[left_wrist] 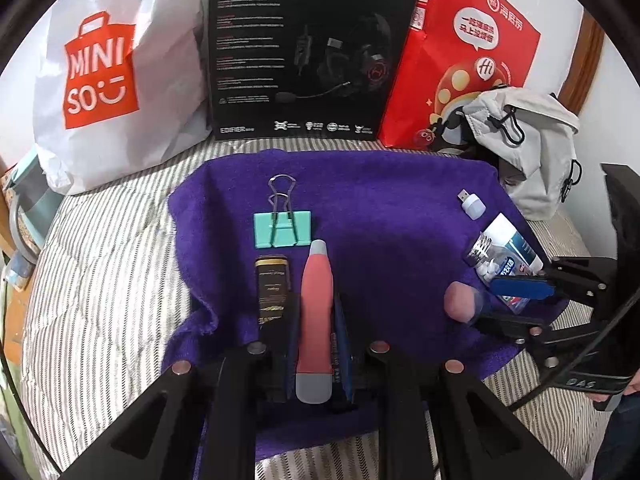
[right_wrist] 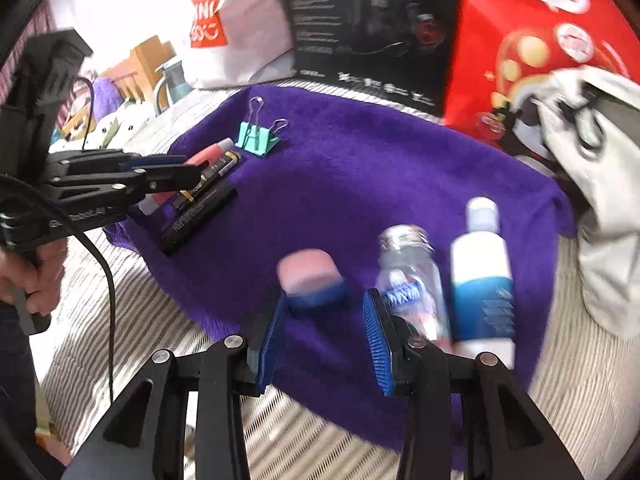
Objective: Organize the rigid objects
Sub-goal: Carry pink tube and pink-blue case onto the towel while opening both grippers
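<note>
My left gripper (left_wrist: 317, 320) is shut on a coral-red tube (left_wrist: 316, 288) with grey ends, low over the purple towel (left_wrist: 380, 200). A black-and-gold tube (left_wrist: 273, 292) lies just left of it, and a teal binder clip (left_wrist: 282, 229) lies ahead. My right gripper (right_wrist: 326, 304) stands open; a pink block with a blue base (right_wrist: 310, 274) sits at its left fingertip. Right of the right gripper lie a clear pill bottle (right_wrist: 408, 276) and a white-and-blue bottle (right_wrist: 480, 280). A small white USB light (left_wrist: 473, 205) rests at the towel's far right.
A black tube (right_wrist: 200, 210) lies next to the gold one. Behind the towel stand a white shopping bag (left_wrist: 104, 80), a black headset box (left_wrist: 304, 48) and a red bag (left_wrist: 460, 60); a grey pouch (left_wrist: 532, 140) lies at the right. The striped bed cover (left_wrist: 100, 280) surrounds the towel.
</note>
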`<act>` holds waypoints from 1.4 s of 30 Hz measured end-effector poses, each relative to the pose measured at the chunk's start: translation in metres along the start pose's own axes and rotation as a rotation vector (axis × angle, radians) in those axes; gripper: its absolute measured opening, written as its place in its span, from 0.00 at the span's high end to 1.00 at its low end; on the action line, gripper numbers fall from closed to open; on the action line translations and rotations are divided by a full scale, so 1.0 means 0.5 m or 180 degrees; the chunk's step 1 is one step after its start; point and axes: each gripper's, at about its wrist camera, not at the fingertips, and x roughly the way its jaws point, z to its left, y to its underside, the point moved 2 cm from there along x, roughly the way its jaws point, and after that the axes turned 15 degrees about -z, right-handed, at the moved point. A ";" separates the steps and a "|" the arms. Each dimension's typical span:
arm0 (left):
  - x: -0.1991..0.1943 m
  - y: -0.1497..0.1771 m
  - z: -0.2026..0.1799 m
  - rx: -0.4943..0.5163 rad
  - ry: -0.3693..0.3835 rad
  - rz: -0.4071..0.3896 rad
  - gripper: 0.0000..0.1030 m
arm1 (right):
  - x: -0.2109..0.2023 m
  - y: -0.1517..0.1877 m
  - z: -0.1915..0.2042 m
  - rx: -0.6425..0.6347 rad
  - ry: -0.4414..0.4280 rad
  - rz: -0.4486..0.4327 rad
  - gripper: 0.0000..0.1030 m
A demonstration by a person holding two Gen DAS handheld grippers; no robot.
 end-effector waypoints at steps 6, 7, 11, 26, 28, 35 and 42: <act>0.029 -0.003 -0.033 0.0094 0.0106 0.0057 0.84 | -0.070 0.015 -0.034 0.0166 0.0163 -0.0166 0.61; 0.035 -0.004 -0.038 0.0118 0.0107 0.0067 0.84 | -0.078 0.018 -0.039 0.0184 0.0184 -0.0181 0.61; 0.062 -0.005 -0.058 0.0179 0.0116 0.0122 0.84 | -0.115 0.038 -0.064 0.0302 0.0299 -0.0213 0.61; 0.103 0.006 -0.090 0.0383 -0.0069 0.0244 0.84 | -0.222 0.096 -0.113 0.0756 0.0392 -0.0443 0.61; 0.101 0.008 -0.090 0.0384 -0.0076 0.0240 0.83 | -0.227 0.100 -0.110 0.0770 0.0388 -0.0456 0.61; 0.089 0.023 -0.100 0.0351 -0.0020 0.0254 0.61 | -0.250 0.120 -0.102 0.0786 0.0393 -0.0455 0.61; 0.050 0.029 -0.120 0.0371 -0.0102 0.0219 0.61 | -0.288 0.131 -0.083 0.0801 0.0383 -0.0551 0.57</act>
